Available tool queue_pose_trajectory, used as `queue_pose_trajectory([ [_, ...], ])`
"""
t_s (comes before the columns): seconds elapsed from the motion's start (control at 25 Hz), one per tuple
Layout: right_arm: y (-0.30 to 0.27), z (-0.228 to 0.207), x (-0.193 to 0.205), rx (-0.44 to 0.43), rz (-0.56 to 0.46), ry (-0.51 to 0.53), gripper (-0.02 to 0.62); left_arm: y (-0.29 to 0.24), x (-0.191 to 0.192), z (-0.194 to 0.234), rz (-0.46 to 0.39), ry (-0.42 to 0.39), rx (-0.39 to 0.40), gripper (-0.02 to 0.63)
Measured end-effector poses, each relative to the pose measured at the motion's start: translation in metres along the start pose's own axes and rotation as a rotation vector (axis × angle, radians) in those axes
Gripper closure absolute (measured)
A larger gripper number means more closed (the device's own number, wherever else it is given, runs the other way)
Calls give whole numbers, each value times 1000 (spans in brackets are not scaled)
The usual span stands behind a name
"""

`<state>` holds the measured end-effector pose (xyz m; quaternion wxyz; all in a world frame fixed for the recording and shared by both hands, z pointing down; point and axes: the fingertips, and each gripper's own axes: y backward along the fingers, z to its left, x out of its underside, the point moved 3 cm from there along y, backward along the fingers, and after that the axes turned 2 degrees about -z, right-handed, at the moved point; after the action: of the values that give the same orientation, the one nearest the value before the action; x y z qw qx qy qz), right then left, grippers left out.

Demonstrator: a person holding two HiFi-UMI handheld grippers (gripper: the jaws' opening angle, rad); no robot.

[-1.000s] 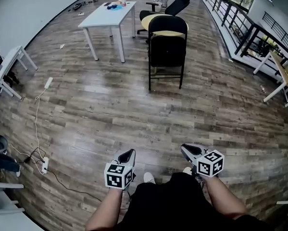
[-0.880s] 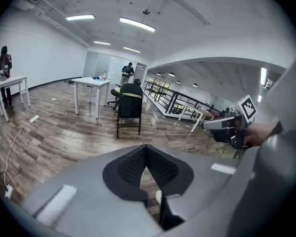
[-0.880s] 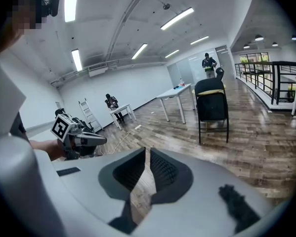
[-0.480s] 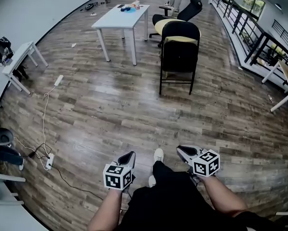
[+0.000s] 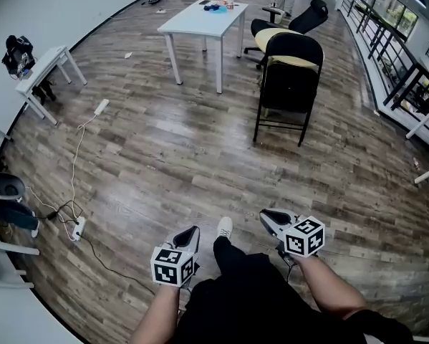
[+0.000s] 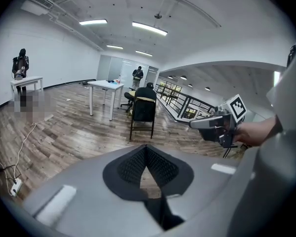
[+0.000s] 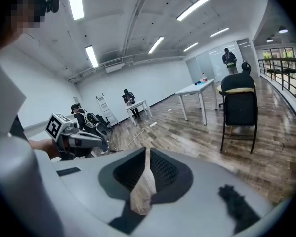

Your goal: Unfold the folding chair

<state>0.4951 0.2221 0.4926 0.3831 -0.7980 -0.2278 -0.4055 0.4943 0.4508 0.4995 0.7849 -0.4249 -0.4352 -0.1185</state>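
Observation:
The black folding chair (image 5: pixel 288 84) stands folded and upright on the wood floor, far ahead and to the right in the head view. It also shows small in the left gripper view (image 6: pixel 143 113) and the right gripper view (image 7: pixel 239 111). My left gripper (image 5: pixel 193 230) and right gripper (image 5: pixel 264 214) are held low in front of my body, well short of the chair. Both are shut with nothing between the jaws. Each gripper view shows its own closed jaws, left (image 6: pixel 147 150) and right (image 7: pixel 147 153), with the other gripper off to the side.
A white table (image 5: pixel 203 16) stands left of the chair, with an office chair (image 5: pixel 301 20) behind it. A cable and power strip (image 5: pixel 78 227) lie on the floor at left, near a small white table (image 5: pixel 46 61). A railing (image 5: pixel 393 56) runs along the right.
The chair and table have slid to the right in the head view as I walk forward. My foot has stepped out between the grippers. Both grippers stay shut and empty.

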Motion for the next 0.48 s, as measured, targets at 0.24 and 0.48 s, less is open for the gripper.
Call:
queue_pose_trajectory([
  [0.24, -41, -40, -23, 34, -8, -44, 563, -28, -35, 49, 17, -15, -35, 598],
  [0.48, -81, -68, -48, 45, -23, -74, 563, -70, -81, 74, 35, -53, 19, 598],
])
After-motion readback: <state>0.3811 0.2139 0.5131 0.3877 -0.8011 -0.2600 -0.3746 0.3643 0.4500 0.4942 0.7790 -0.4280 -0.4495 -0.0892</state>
